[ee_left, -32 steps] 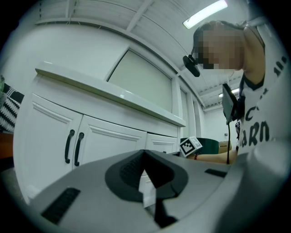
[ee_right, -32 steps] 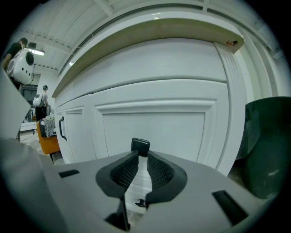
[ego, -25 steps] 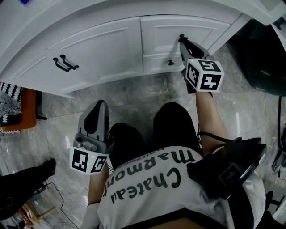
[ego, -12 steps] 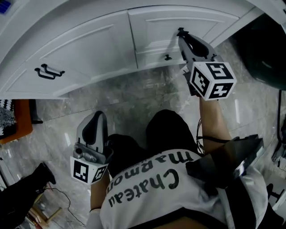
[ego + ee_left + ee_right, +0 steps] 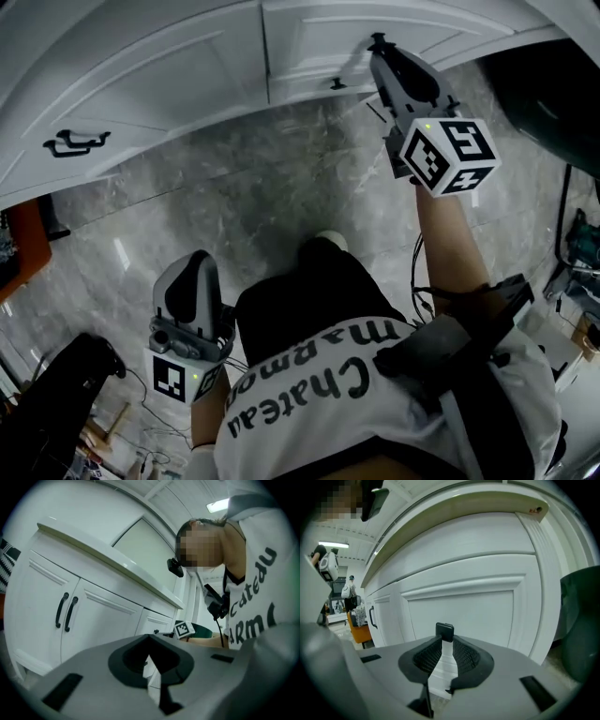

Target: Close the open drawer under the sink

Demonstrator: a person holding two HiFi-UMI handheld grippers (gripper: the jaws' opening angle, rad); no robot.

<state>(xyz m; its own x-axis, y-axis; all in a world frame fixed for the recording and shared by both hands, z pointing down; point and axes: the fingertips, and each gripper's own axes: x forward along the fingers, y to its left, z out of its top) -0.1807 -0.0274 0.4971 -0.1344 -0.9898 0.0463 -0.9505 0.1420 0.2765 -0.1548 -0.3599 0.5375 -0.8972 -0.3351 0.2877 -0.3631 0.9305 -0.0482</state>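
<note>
White sink cabinet (image 5: 169, 84) over a grey marble floor (image 5: 281, 187). The right gripper (image 5: 380, 47) points at the drawer front (image 5: 319, 42), which stands directly ahead of its jaws; its jaws are clenched on the small black drawer knob (image 5: 444, 631) at their tips. The front appears flush with the panels beside it, so the push-in step looks complete or nearly so. The next move calls for parting the jaws and drawing straight back off the knob. The left gripper (image 5: 195, 262), jaws together and empty, hangs low, well apart from the cabinet.
</note>
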